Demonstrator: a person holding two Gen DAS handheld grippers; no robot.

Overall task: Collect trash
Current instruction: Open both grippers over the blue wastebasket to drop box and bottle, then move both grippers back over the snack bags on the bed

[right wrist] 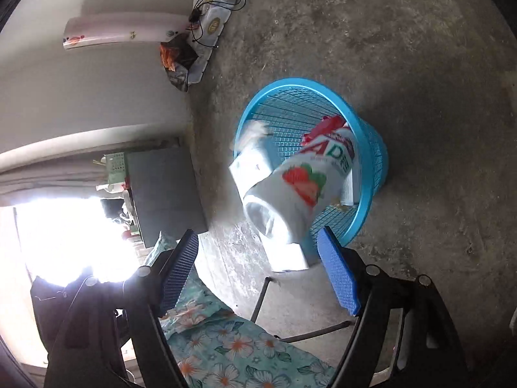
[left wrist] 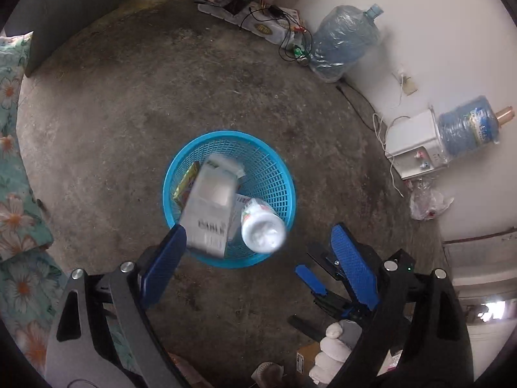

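A blue mesh basket (left wrist: 278,181) stands on the concrete floor; it also shows in the right wrist view (right wrist: 371,142). A white carton (left wrist: 210,207) and a white strawberry-print bottle (left wrist: 263,226) are blurred in mid-air above the basket, free of both grippers. The bottle (right wrist: 290,190) and carton (right wrist: 248,165) show in the right wrist view too. A yellow wrapper (left wrist: 185,184) and a red wrapper (right wrist: 323,129) lie inside the basket. My left gripper (left wrist: 258,245) is open and empty above the basket. My right gripper (right wrist: 258,255) is open and empty, and also shows in the left wrist view (left wrist: 323,268).
A floral cloth (left wrist: 19,194) lies at the left. Water jugs (left wrist: 342,38), a white dispenser (left wrist: 416,145), a plastic bag (left wrist: 426,203) and a pile of packets and cables (left wrist: 245,3) line the wall. A grey cabinet (right wrist: 168,194) stands near a bright doorway.
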